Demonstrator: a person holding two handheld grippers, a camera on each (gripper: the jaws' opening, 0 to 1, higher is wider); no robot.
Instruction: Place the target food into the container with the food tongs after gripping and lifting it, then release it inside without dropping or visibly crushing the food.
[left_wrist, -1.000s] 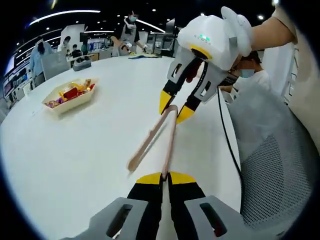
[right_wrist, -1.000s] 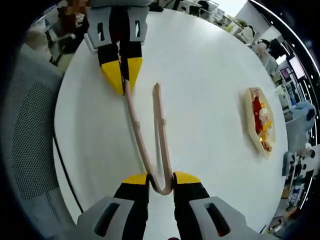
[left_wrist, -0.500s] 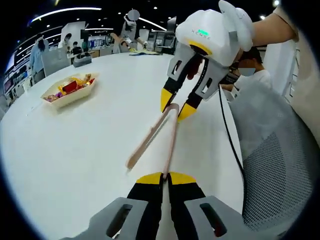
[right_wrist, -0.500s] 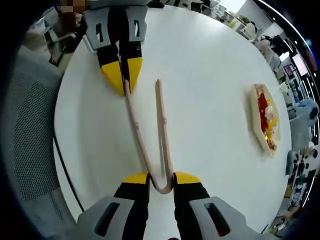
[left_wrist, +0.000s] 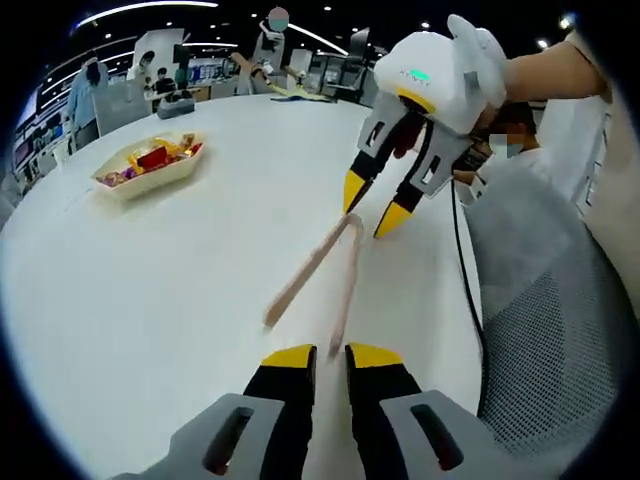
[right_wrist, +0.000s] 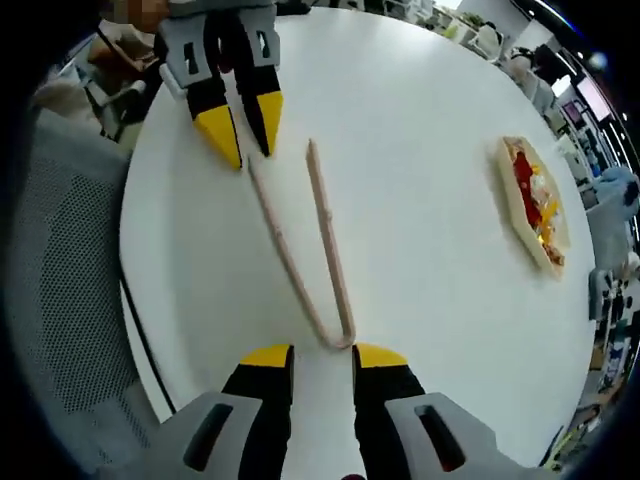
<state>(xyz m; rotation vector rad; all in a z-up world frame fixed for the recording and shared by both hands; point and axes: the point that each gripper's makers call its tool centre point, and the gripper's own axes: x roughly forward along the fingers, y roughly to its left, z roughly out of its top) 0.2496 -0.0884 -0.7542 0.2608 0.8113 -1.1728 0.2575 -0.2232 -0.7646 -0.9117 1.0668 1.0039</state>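
Note:
The pink food tongs (left_wrist: 315, 262) lie on the white table (left_wrist: 150, 300), their two arms spread in a V. My left gripper (left_wrist: 332, 357) stands open just short of the arm tips, touching neither. My right gripper (left_wrist: 373, 205), held by a hand, hovers open just beyond the tongs' bend. In the right gripper view the tongs (right_wrist: 300, 240) run from the bend near my right gripper (right_wrist: 322, 357) up to my open left gripper (right_wrist: 243, 128). The cream container (left_wrist: 150, 170) of red and yellow food sits far off on the table, and appears as the container (right_wrist: 535, 205) at the right.
A grey mesh chair (left_wrist: 560, 340) stands at the table's edge beside a black cable (left_wrist: 465, 290). People and shelves fill the far background. Wide bare table (right_wrist: 430, 250) lies between tongs and container.
Both grippers have opened and let go of the tongs, then drawn back a little. The tongs now rest free on the table.

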